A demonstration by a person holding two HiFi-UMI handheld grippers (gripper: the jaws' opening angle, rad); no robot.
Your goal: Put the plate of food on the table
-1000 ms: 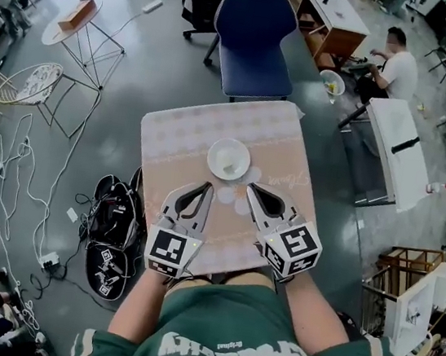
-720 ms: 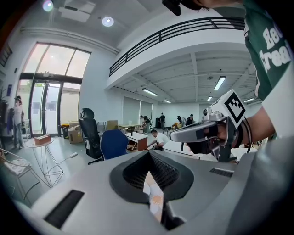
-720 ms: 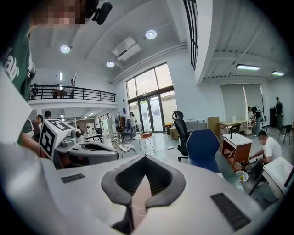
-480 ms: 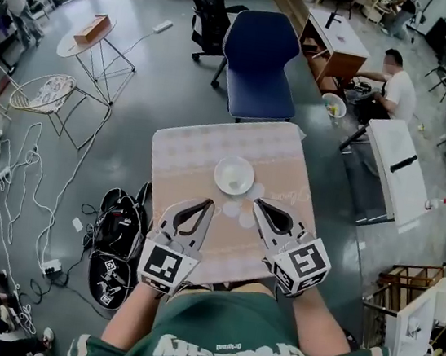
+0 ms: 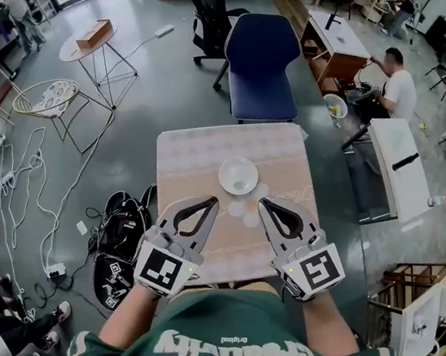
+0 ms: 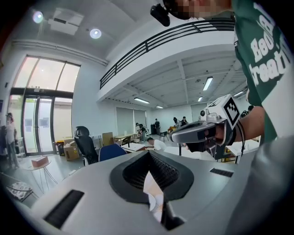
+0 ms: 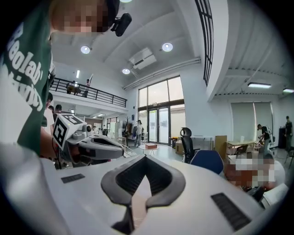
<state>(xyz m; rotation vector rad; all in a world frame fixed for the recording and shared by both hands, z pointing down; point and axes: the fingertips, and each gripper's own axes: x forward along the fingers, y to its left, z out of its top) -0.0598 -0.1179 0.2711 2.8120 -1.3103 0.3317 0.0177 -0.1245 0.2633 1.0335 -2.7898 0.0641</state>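
Observation:
A white plate point(image 5: 238, 175) with a little pale food sits at the middle of the small square table point(image 5: 189, 152) with a beige patterned top. My left gripper point(image 5: 213, 202) hangs above the table's near half, left of the plate, jaws shut and empty. Mirroring it on the other side, my right gripper point(image 5: 263, 203) is shut with nothing in it. Neither touches the plate. In the left gripper view the shut jaws point(image 6: 148, 155) point level into the room, with the right gripper point(image 6: 195, 133) beside them. The right gripper view shows its shut jaws point(image 7: 146, 160) and the left gripper point(image 7: 94, 147).
A blue chair point(image 5: 263, 55) stands at the table's far side. Black bags point(image 5: 119, 241) and cables point(image 5: 16, 185) lie on the floor at the left. A round side table point(image 5: 94, 40) and a wire chair point(image 5: 47, 96) stand further left. At the right stands a white desk point(image 5: 403, 157), with a seated person point(image 5: 396, 86) behind it.
Both grippers have risen from the table and drawn slightly apart, still shut. The plate stays where it was on the table.

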